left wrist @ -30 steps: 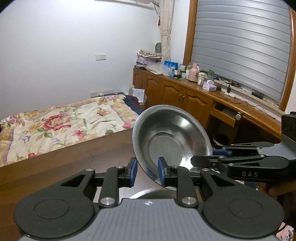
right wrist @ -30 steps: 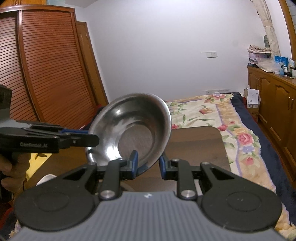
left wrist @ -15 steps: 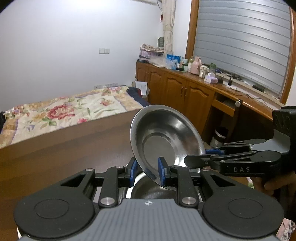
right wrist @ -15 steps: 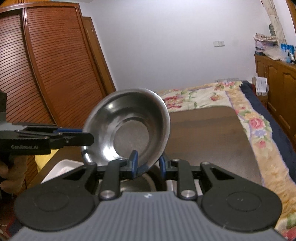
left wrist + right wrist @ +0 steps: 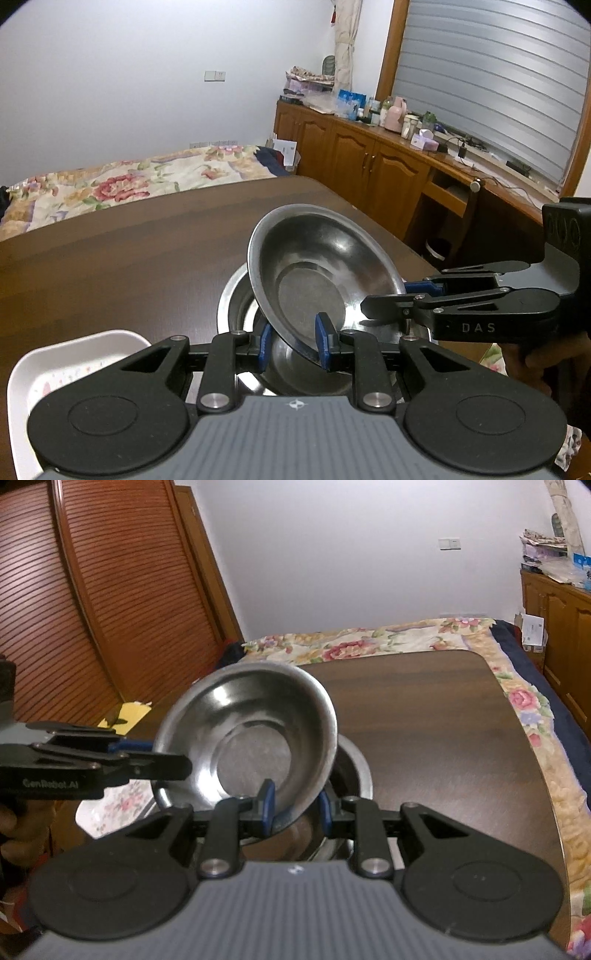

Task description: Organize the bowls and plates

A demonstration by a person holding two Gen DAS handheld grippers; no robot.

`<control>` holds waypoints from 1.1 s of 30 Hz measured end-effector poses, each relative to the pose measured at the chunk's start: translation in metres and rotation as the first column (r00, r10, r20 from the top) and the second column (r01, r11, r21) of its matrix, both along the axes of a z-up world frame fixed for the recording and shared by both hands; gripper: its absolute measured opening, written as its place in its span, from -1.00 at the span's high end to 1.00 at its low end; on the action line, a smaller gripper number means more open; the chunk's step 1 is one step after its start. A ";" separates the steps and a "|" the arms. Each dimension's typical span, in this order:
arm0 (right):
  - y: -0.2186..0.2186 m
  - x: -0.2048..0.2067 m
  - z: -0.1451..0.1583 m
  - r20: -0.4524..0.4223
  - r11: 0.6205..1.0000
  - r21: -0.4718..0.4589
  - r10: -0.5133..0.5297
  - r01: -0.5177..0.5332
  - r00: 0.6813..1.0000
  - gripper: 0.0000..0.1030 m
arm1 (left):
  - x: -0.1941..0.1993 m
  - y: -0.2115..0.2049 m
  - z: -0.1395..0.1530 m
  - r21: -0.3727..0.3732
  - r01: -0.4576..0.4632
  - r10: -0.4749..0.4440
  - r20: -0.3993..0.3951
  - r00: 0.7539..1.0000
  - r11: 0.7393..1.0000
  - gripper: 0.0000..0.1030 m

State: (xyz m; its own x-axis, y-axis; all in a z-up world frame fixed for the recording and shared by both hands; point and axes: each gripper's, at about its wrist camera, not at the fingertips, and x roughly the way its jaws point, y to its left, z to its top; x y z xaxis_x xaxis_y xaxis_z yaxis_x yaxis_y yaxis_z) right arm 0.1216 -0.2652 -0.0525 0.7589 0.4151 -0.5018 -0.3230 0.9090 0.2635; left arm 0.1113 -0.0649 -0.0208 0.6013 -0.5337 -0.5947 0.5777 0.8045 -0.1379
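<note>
A steel bowl (image 5: 317,273) (image 5: 255,734) hangs tilted in the air, gripped on opposite rims. My left gripper (image 5: 293,341) is shut on its near rim; my right gripper (image 5: 293,808) is shut on the other rim and shows from the side in the left wrist view (image 5: 384,306). The left gripper shows in the right wrist view (image 5: 162,760). Just below sits a larger steel bowl (image 5: 236,306) (image 5: 354,771) on the dark wooden table (image 5: 110,258). A white flowered plate (image 5: 66,362) (image 5: 118,801) lies beside it.
A bed with a floral cover (image 5: 110,184) stands past the table's far edge. Wooden cabinets with clutter (image 5: 369,158) line the right wall. A slatted wardrobe (image 5: 92,609) is on the left. The table's right edge (image 5: 532,738) runs along the bed.
Both grippers have carried the steel bowl downward and tipped forward; the larger bowl and the white plate have come into view below it.
</note>
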 end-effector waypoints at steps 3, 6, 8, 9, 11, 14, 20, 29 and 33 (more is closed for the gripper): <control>0.004 -0.001 -0.003 -0.003 1.000 -0.019 0.002 -0.002 1.000 0.48 | 0.001 0.000 -0.004 0.006 -0.003 0.003 -0.008 1.000 1.000 0.50; 0.005 -0.002 -0.004 -0.005 1.000 -0.027 0.006 -0.006 1.000 0.47 | 0.002 0.000 -0.007 0.002 -0.007 0.007 -0.015 1.000 1.000 0.49; 0.006 -0.003 -0.003 0.000 0.999 -0.039 0.007 -0.007 1.000 0.47 | 0.001 0.001 -0.009 0.006 -0.015 0.015 -0.003 1.000 1.000 0.49; 0.006 -0.003 -0.003 0.002 0.999 -0.045 0.009 -0.008 1.000 0.46 | 0.001 0.001 -0.009 0.015 -0.021 0.021 0.003 1.000 1.000 0.49; 0.008 -0.003 -0.002 0.008 0.998 -0.060 0.011 -0.010 1.000 0.45 | 0.002 0.002 -0.011 0.014 -0.028 0.028 -0.001 1.000 1.000 0.48; 0.009 -0.004 -0.002 0.010 0.997 -0.071 0.013 -0.013 1.000 0.44 | 0.003 0.004 -0.013 0.008 -0.034 0.034 -0.004 0.999 0.999 0.48; 0.009 -0.005 -0.001 0.015 0.996 -0.090 0.004 -0.003 1.000 0.44 | 0.002 0.005 -0.013 -0.006 -0.050 0.050 -0.004 0.999 0.999 0.48; 0.001 -0.005 0.001 0.021 0.998 -0.057 -0.014 0.015 1.000 0.44 | -0.001 0.016 -0.010 -0.042 -0.086 0.086 0.018 0.996 0.995 0.48; -0.002 -0.008 0.002 0.038 0.999 -0.046 -0.024 0.025 0.999 0.44 | -0.005 0.017 -0.006 -0.048 -0.108 0.110 0.057 0.992 0.993 0.28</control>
State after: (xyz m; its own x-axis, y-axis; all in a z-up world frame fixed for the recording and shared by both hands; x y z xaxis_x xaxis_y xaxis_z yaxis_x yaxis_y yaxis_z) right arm 0.1138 -0.2676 -0.0503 0.7873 0.3729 -0.4911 -0.3094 0.9278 0.2084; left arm 0.1065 -0.0482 -0.0264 0.6907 -0.4883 -0.5334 0.4951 0.8569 -0.1434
